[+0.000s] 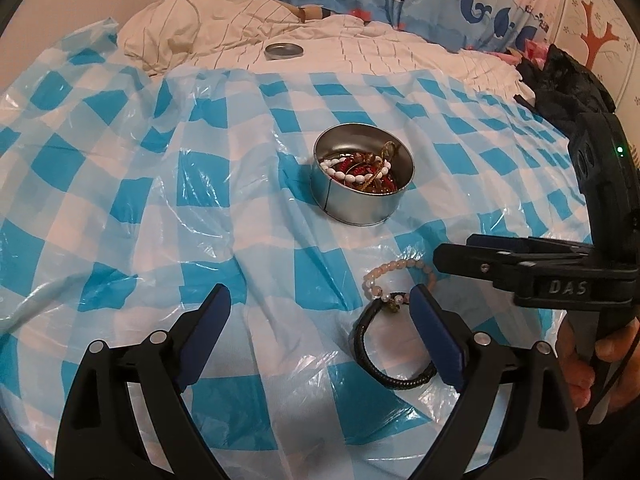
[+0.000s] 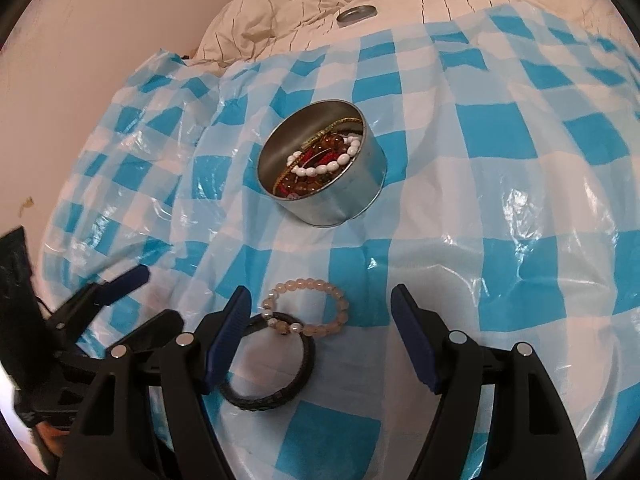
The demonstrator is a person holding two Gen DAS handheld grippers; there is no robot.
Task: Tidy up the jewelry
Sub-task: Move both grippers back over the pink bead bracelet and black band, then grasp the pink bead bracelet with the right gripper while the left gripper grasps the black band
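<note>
A round metal tin (image 1: 362, 204) (image 2: 352, 196) holding several bead bracelets stands on the blue-checked plastic sheet (image 1: 160, 200) (image 2: 500, 160). A pink bead bracelet (image 1: 394, 270) (image 2: 340, 300) and a black braided bracelet (image 1: 384, 376) (image 2: 280, 394) lie touching, in front of the tin. My left gripper (image 1: 320, 304) is open and empty, its right finger beside the black bracelet. My right gripper (image 2: 320, 304) is open and empty, low over both bracelets; it also shows in the left wrist view (image 1: 452, 256), side-on.
The tin's lid (image 1: 284, 51) (image 2: 357, 14) lies on the cream quilt (image 1: 380, 52) beyond the sheet. A black cloth (image 1: 568, 84) lies at the far right. A wall (image 2: 100, 40) is on the left.
</note>
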